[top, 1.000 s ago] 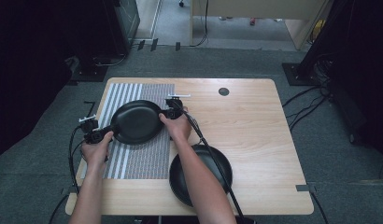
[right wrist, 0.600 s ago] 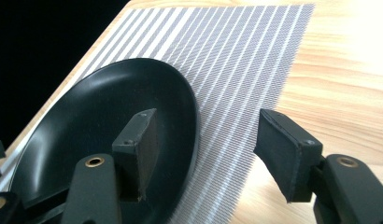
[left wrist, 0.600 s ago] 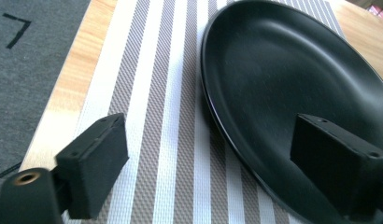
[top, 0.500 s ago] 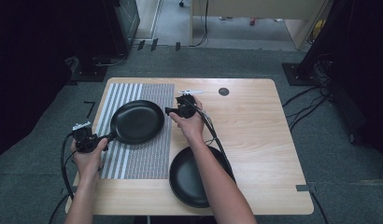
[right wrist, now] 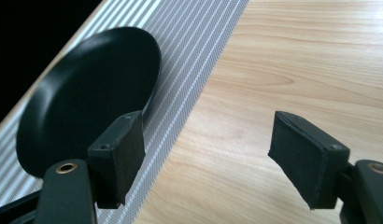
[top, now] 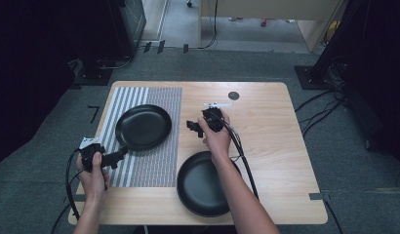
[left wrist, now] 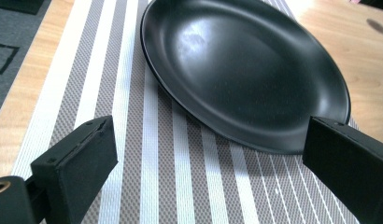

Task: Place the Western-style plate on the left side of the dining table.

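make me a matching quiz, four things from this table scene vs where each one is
Things:
1. far plate
2. near plate
3. left tongs
4. right tongs

Places:
A. on bare wood at the table's near edge
B. open, over the wood between mat and round mark
C. on the striped placemat
D. open, at the mat's near left, beside a plate rim

Pairs: 1-C, 2-A, 3-D, 4-B

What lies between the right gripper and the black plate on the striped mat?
Nothing stands between the right gripper and the black plate: in the high view, just a strip of the striped mat and bare table wood.
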`<move>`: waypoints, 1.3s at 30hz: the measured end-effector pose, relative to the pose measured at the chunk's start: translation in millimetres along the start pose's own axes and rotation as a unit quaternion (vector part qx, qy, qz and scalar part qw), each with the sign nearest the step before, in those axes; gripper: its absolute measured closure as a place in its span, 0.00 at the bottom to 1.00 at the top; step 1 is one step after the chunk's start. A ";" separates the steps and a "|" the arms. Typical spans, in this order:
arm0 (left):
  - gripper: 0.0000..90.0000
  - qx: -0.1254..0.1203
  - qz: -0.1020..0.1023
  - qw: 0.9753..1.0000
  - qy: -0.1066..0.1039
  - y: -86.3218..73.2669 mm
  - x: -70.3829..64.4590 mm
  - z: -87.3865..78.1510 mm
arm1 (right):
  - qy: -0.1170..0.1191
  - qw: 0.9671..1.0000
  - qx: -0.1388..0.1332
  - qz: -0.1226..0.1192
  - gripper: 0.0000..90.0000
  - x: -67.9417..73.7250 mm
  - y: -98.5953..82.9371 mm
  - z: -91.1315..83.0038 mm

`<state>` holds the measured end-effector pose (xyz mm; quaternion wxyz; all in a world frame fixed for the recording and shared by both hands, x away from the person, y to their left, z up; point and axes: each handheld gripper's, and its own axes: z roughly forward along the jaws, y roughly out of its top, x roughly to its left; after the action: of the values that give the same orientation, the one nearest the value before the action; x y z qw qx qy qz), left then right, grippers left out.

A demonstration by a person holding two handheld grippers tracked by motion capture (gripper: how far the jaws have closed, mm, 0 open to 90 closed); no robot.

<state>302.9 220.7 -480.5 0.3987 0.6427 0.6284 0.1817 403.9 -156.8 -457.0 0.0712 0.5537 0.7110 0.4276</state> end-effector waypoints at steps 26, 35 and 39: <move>0.03 0.006 0.010 1.000 0.023 -45.9 -4.1 -47.0 | -0.013 0.998 -0.043 -0.046 0.23 -21.6 -44.0 -84.8; 0.03 0.007 0.029 0.999 0.043 -55.7 -5.6 -52.3 | -0.021 0.998 -0.057 -0.034 0.23 -44.5 -72.2 -110.7; 0.03 0.010 0.037 0.998 0.047 -62.6 -6.4 -54.8 | -0.028 0.997 -0.065 -0.026 0.22 -54.6 -84.6 -120.9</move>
<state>220.2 223.4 -491.4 0.3555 0.6605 0.6236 0.2202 293.5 -269.0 -459.9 0.1383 0.5408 0.6935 0.4555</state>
